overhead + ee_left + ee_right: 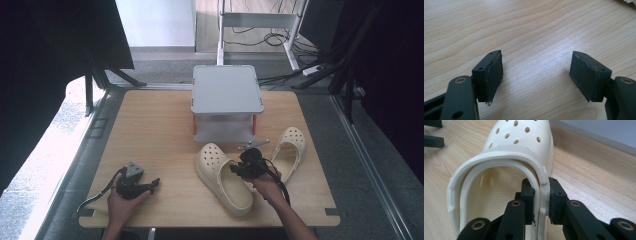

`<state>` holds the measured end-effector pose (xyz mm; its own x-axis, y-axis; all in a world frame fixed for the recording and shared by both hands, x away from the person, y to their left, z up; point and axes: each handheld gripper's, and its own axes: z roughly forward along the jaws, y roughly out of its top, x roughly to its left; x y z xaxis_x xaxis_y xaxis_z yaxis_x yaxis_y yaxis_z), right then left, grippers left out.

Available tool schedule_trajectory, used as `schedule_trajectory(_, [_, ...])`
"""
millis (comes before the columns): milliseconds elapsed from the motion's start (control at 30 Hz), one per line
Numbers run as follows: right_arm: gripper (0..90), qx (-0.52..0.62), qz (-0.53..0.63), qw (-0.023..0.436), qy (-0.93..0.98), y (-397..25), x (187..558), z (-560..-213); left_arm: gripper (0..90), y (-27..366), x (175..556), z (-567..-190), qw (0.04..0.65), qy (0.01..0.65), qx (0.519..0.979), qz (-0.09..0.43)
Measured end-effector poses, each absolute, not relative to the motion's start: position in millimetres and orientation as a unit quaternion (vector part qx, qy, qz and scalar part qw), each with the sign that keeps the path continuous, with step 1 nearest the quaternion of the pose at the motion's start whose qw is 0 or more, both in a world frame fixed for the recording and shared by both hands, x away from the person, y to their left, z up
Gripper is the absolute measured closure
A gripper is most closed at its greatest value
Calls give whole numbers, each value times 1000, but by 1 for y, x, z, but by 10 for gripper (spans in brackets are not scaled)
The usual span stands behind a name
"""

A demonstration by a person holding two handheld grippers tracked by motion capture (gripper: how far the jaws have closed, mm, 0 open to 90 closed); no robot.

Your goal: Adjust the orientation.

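We pinch near clog [506, 157] sidewall with right gripper [541, 200]; toe points toward grey box [227, 90]. Left gripper [536, 72] spread, idle.

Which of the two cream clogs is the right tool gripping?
The nearer clog, lying left of the other clog. The right tool is shut on its side wall, one jaw inside and one outside. The other clog lies untouched beside the grey box.

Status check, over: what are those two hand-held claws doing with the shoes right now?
Right gripper shut on near clog, fingers pinching its side wall. Left gripper open over bare table. Second clog and grey box close by.
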<state>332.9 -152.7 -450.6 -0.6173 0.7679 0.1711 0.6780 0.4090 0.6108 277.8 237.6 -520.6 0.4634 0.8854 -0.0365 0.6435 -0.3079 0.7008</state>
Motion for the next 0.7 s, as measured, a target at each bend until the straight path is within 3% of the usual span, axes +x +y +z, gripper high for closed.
schedule_trajectory(267, [760,424,320,73,844,-151,332,-450,271,237,278,-521,334,486,787,182])
schedule_trajectory(400, [585,402,345,78,845,-156,329,-444,271,237,278,-521,334,486,787,182])
schedule_trajectory(467, [540,402,356,80,840,-161,326,-439,271,238,278,-521,333,485,788,182])
schedule_trajectory(700, [517,410,377,96,825,-184,319,-418,271,237,278,-521,334,486,787,182])
